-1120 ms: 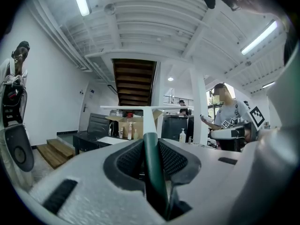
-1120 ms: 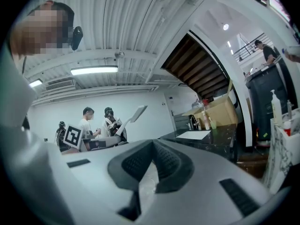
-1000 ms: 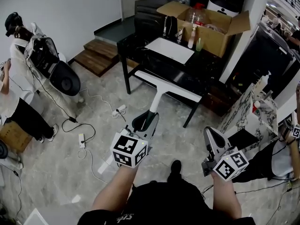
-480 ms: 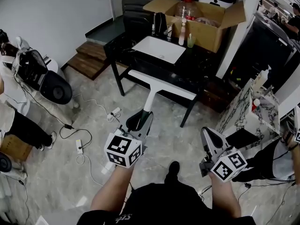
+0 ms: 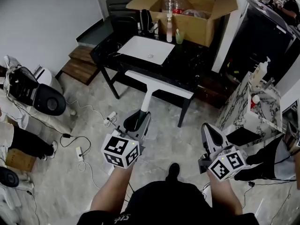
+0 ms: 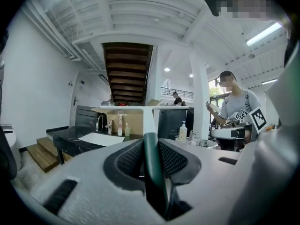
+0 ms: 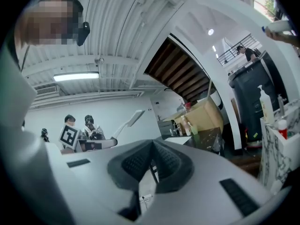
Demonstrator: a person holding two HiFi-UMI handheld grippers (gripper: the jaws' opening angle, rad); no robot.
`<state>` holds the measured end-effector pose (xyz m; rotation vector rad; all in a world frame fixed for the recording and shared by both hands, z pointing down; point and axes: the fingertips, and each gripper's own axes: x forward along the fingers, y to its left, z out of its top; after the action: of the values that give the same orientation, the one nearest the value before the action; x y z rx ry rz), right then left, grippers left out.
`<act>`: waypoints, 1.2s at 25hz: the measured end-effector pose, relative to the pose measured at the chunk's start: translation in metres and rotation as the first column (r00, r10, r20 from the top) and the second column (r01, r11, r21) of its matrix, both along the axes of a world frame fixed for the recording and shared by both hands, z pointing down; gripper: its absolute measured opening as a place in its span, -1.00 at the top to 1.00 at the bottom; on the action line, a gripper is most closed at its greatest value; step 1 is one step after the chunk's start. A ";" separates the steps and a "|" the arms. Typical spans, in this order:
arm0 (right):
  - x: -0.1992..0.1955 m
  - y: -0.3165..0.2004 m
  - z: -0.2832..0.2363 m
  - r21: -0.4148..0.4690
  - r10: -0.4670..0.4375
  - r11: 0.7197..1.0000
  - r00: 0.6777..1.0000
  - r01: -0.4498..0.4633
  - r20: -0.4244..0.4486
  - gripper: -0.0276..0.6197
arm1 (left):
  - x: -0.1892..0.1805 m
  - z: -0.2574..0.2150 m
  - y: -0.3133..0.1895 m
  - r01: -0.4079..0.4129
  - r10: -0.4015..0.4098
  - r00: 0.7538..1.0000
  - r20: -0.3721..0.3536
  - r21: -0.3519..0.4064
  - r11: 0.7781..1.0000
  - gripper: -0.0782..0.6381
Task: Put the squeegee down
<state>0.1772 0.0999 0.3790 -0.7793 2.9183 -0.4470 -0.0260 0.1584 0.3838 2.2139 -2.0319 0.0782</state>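
Note:
My left gripper (image 5: 138, 120) is shut on the dark green grip of the squeegee (image 5: 149, 97). Its white shaft runs forward, and its long white blade (image 5: 159, 84) lies crosswise over the front edge of the black table (image 5: 192, 74). In the left gripper view the green grip (image 6: 152, 168) is pinched between the jaws (image 6: 151, 149), with the blade (image 6: 140, 108) level ahead. My right gripper (image 5: 209, 130) hangs to the right, off the table, shut and empty (image 7: 151, 161). The right gripper view shows the squeegee (image 7: 133, 118) off to its left.
On the table lie a white sheet (image 5: 145, 49), several bottles (image 5: 169, 29) and an open cardboard box (image 5: 197, 13). A marble-patterned stand (image 5: 246, 104) is at the right. Wooden steps (image 5: 75, 65), cables and a power strip (image 5: 80, 151) are at the left. People stand nearby.
Both grippers have moved forward toward the black table, the left one carrying the squeegee. The blade now reaches over the table's front edge.

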 end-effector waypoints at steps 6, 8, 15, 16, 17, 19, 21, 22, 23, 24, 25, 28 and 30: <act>-0.001 -0.039 -0.015 0.022 -0.037 0.999 0.999 0.037 0.003 0.90 | 0.011 -0.018 -0.045 -0.005 0.004 1.000 0.023 0.031 0.999 0.49; 0.000 -0.051 -0.023 0.033 -0.050 0.998 0.999 0.050 0.005 0.90 | 0.014 -0.025 -0.056 0.002 -0.003 1.000 0.024 0.049 0.999 0.49; 0.002 -0.082 -0.039 0.083 -0.098 0.991 0.995 0.100 -0.024 0.90 | 0.022 -0.033 -0.087 0.022 -0.024 0.999 0.025 0.072 0.997 0.49; 0.002 -0.088 -0.040 0.084 -0.096 0.992 0.995 0.098 -0.028 0.90 | 0.024 -0.032 -0.091 0.020 -0.022 0.999 0.027 0.070 0.997 0.49; 0.003 -0.092 -0.039 0.082 -0.096 0.992 0.995 0.098 -0.032 0.90 | 0.025 -0.031 -0.094 0.018 -0.020 0.999 0.030 0.067 0.998 0.49; 0.004 -0.097 -0.035 0.077 -0.098 0.992 0.995 0.100 -0.037 0.90 | 0.027 -0.030 -0.100 0.016 -0.018 0.999 0.035 0.062 0.998 0.49; 0.004 -0.102 -0.032 0.064 -0.103 0.992 0.994 0.105 -0.035 0.90 | 0.026 -0.030 -0.106 0.016 -0.018 0.999 0.032 0.061 0.998 0.49; 0.003 -0.105 -0.032 0.060 -0.108 0.992 0.994 0.110 -0.033 0.90 | 0.026 -0.031 -0.110 0.013 -0.015 0.999 0.032 0.063 0.998 0.49; 0.001 -0.108 -0.034 0.063 -0.115 0.991 0.993 0.117 -0.033 0.90 | 0.027 -0.032 -0.115 0.007 -0.010 0.999 0.036 0.066 0.998 0.49; -0.001 -0.110 -0.036 0.072 -0.122 0.990 0.992 0.125 -0.036 0.90 | 0.027 -0.035 -0.120 0.000 -0.003 0.999 0.042 0.071 0.997 0.49; -0.004 -0.113 -0.039 0.083 -0.130 0.988 0.991 0.133 -0.040 0.90 | 0.028 -0.038 -0.126 -0.007 0.004 0.999 0.048 0.078 0.997 0.49; -0.009 -0.125 -0.045 0.075 -0.143 0.987 0.989 0.145 -0.037 0.90 | 0.029 -0.046 -0.142 -0.026 0.022 0.999 0.040 0.103 0.994 0.49; -0.010 -0.134 -0.044 0.041 -0.139 0.989 0.990 0.140 -0.022 0.90 | 0.027 -0.048 -0.151 -0.036 0.033 0.999 0.028 0.113 0.993 0.49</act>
<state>0.1671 -0.0339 0.3346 -0.5799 3.0010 -0.3890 0.0009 0.0078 0.3358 2.3273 -2.0605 -0.0049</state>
